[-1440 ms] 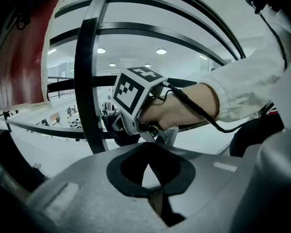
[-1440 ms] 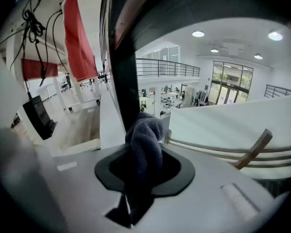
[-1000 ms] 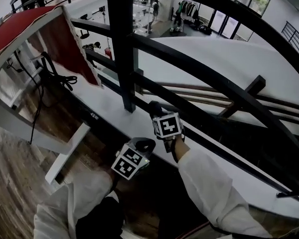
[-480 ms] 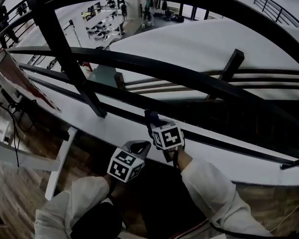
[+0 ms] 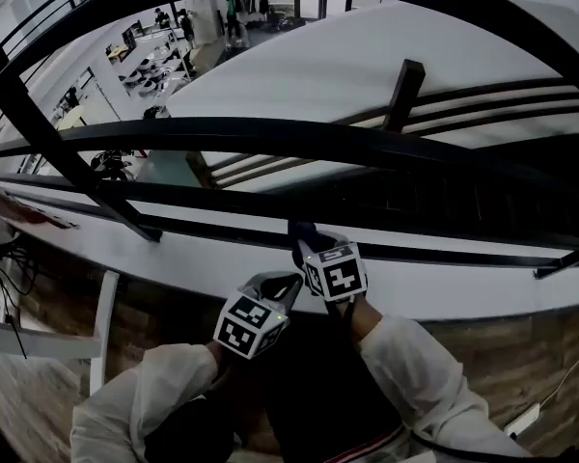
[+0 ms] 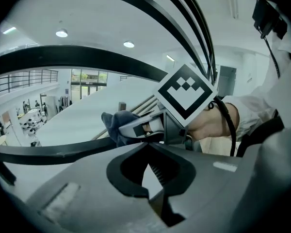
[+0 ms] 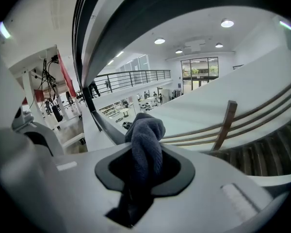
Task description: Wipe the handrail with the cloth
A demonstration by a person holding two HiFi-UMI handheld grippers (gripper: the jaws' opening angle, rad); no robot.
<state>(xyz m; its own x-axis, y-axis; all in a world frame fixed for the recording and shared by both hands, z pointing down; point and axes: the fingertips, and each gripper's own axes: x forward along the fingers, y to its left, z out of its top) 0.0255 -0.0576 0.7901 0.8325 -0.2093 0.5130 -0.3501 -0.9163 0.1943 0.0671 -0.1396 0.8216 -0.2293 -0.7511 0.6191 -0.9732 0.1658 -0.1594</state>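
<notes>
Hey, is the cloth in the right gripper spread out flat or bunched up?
Bunched up. The cloth stands as a twisted wad pinched in the right gripper, its rounded end poking out in front.

Handrail: showing as smooth black metal, carrying a faint sheen. Cloth: looking soft and nubbly, dark blue-grey terry. Floor: showing as matt wood planking.

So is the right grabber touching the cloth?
Touching. The right gripper has the cloth pinched between its jaws, as the right gripper view plainly shows.
</notes>
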